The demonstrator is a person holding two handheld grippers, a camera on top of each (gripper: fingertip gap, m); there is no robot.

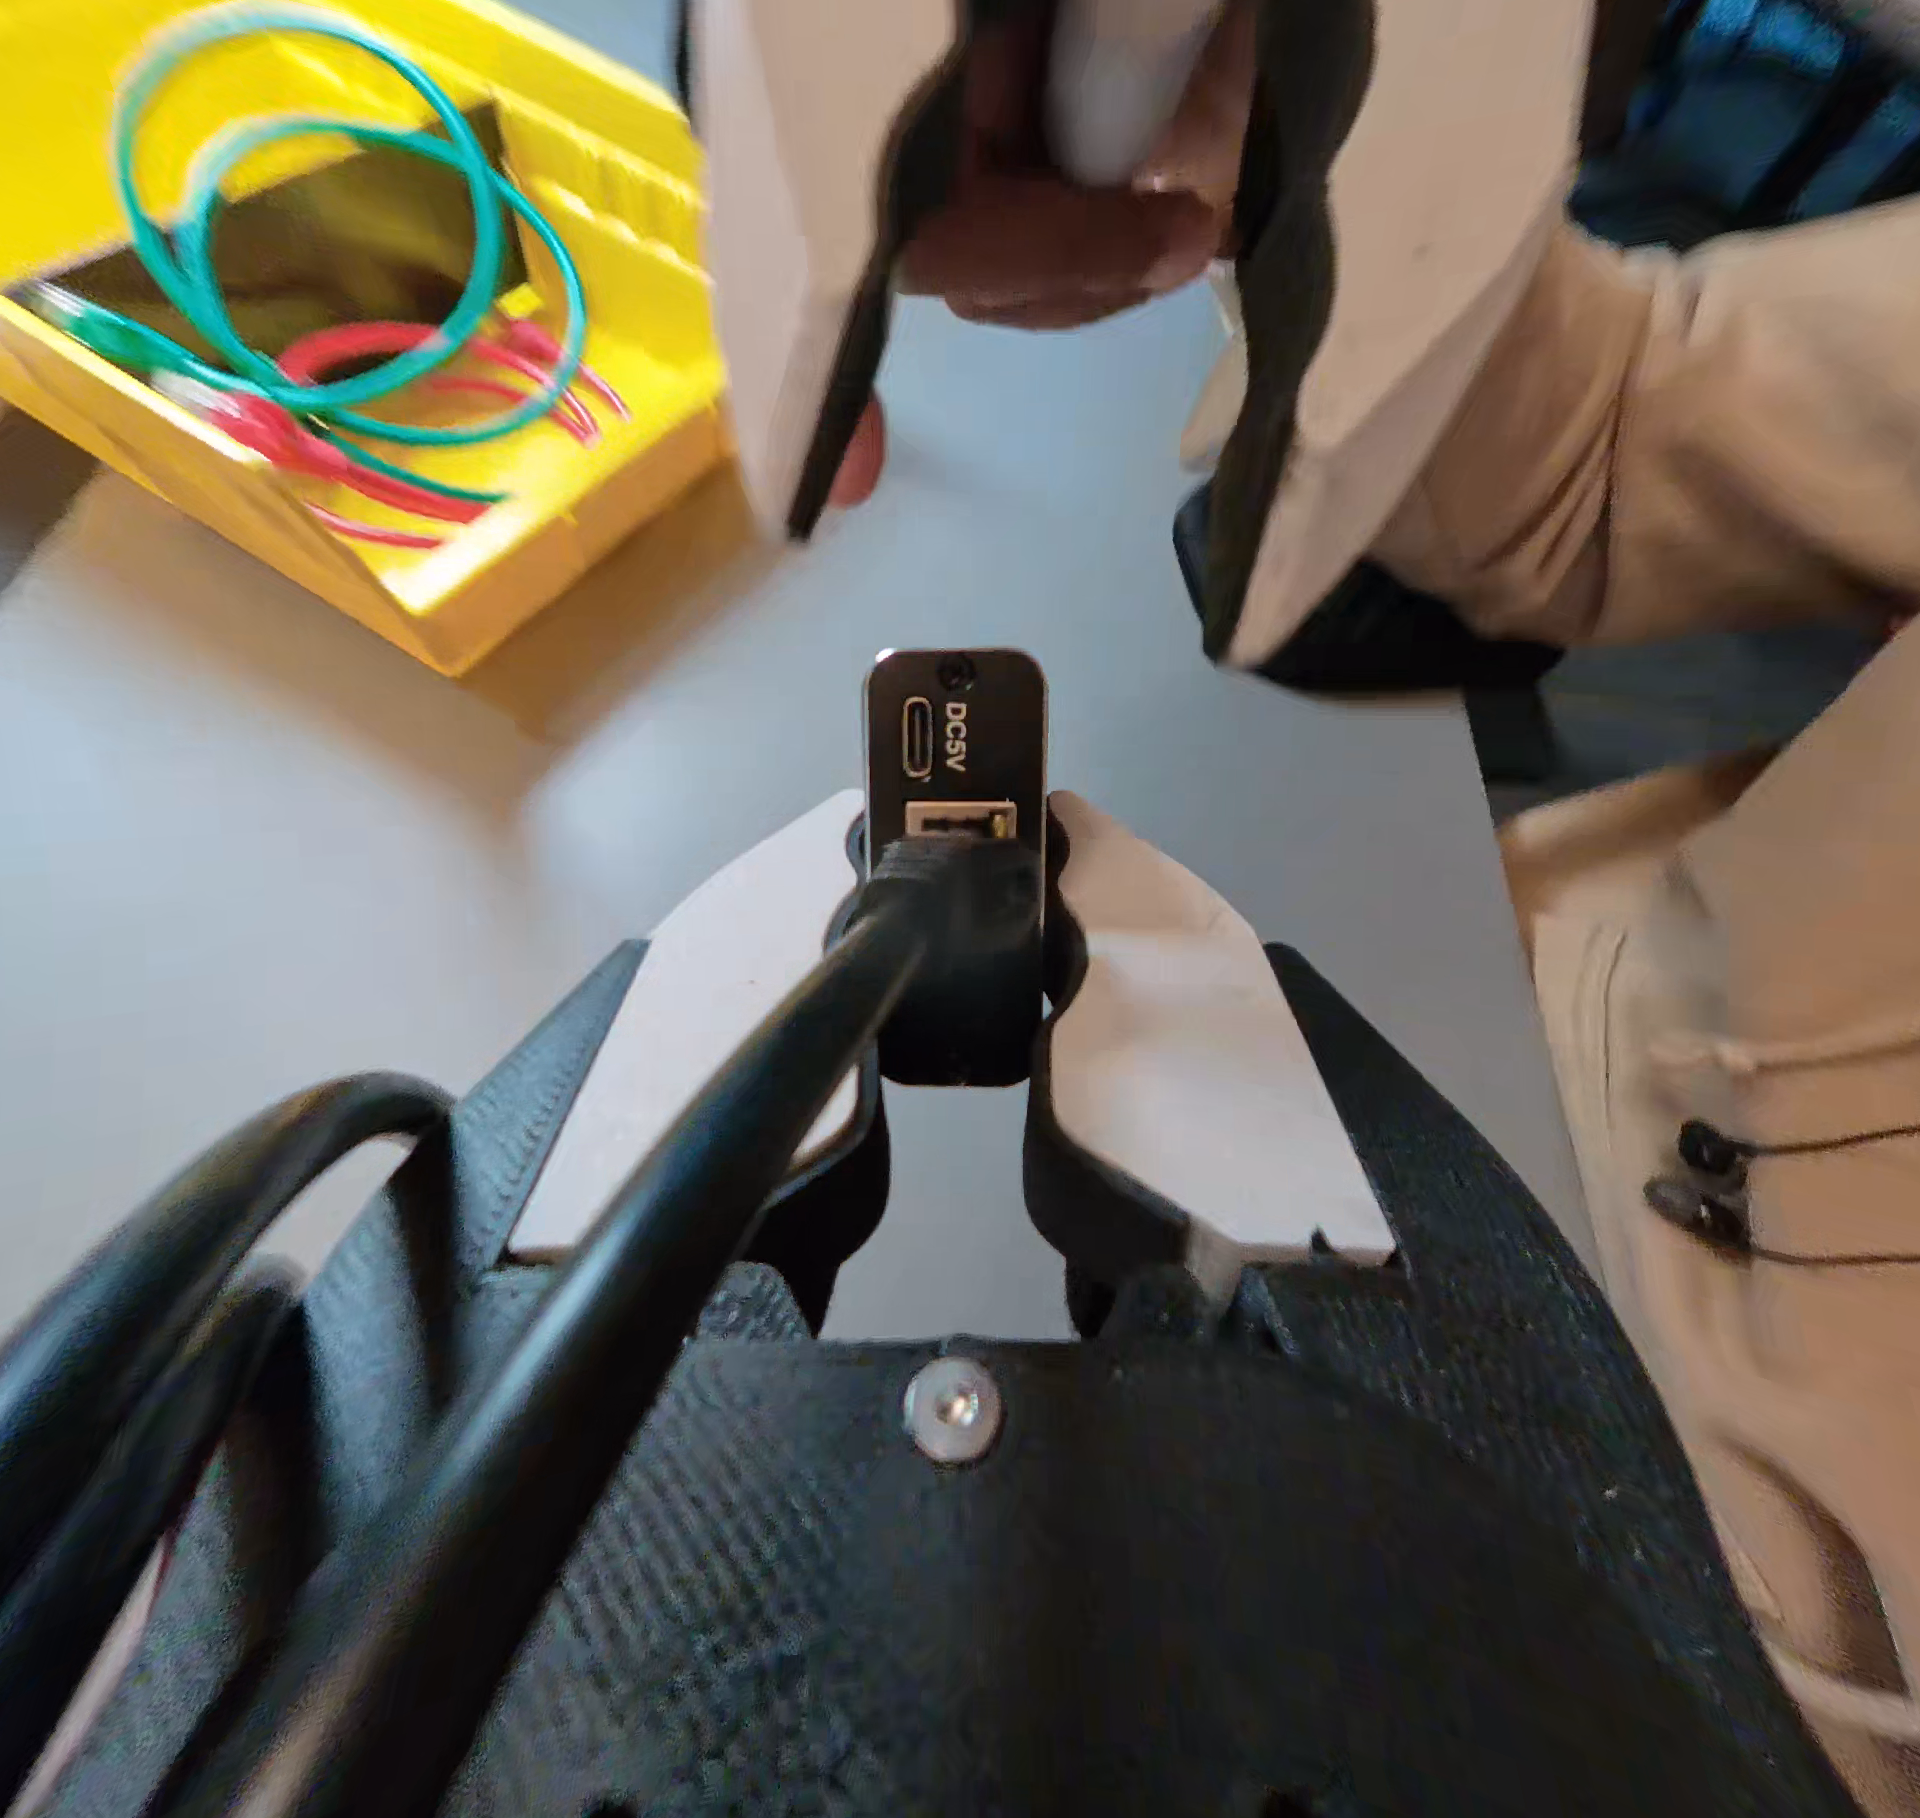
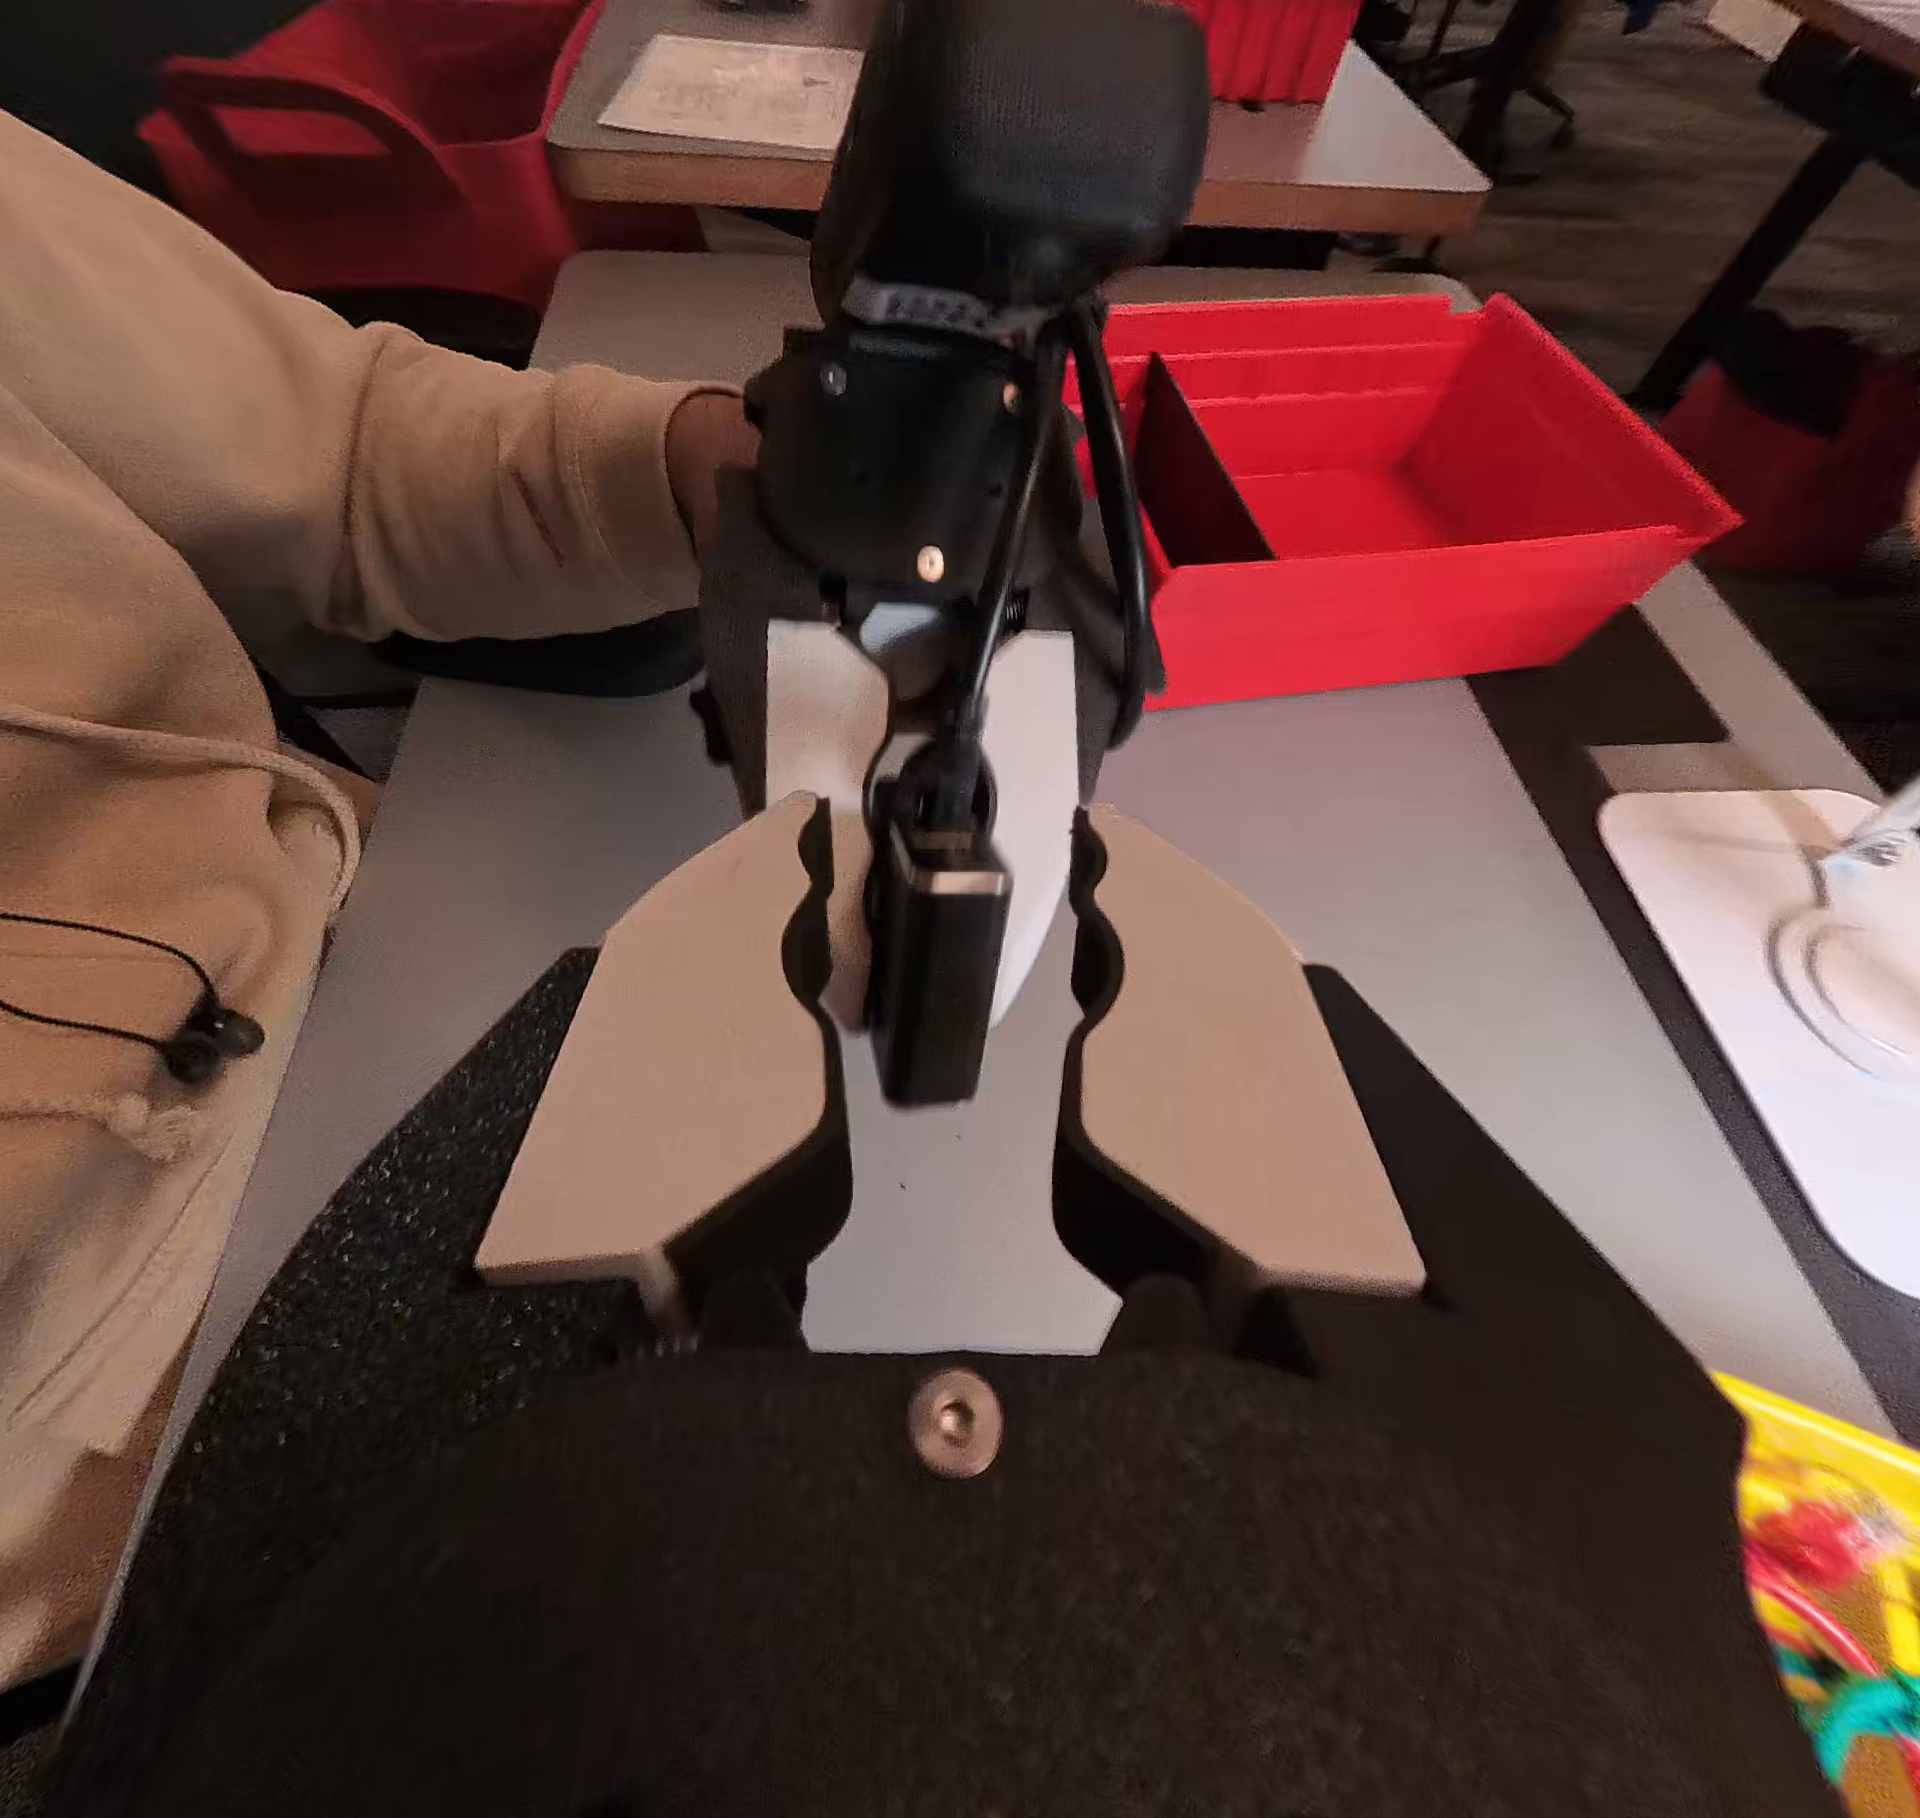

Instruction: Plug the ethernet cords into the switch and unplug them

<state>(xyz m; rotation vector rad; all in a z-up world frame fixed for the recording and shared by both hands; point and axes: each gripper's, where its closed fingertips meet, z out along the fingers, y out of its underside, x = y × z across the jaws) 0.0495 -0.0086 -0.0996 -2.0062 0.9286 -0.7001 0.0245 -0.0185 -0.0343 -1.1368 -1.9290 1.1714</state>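
Grey table point(image 1: 260, 885), left gripper point(image 1: 956, 833) clamped on switch point(image 1: 954, 729) — black cord point(image 1: 727, 1093) plugged in, right gripper point(image 2: 951, 833) open just before it

table point(image 2: 1351, 833): grey | yellow bin point(image 1: 582, 563) | red bin point(image 2: 1455, 584) | white tray point(image 2: 1714, 989)

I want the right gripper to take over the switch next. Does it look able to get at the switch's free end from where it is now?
Probably yes. The right gripper is open, the switch's free end points into the gap between its fingers, and the left gripper clamps only the cable end.
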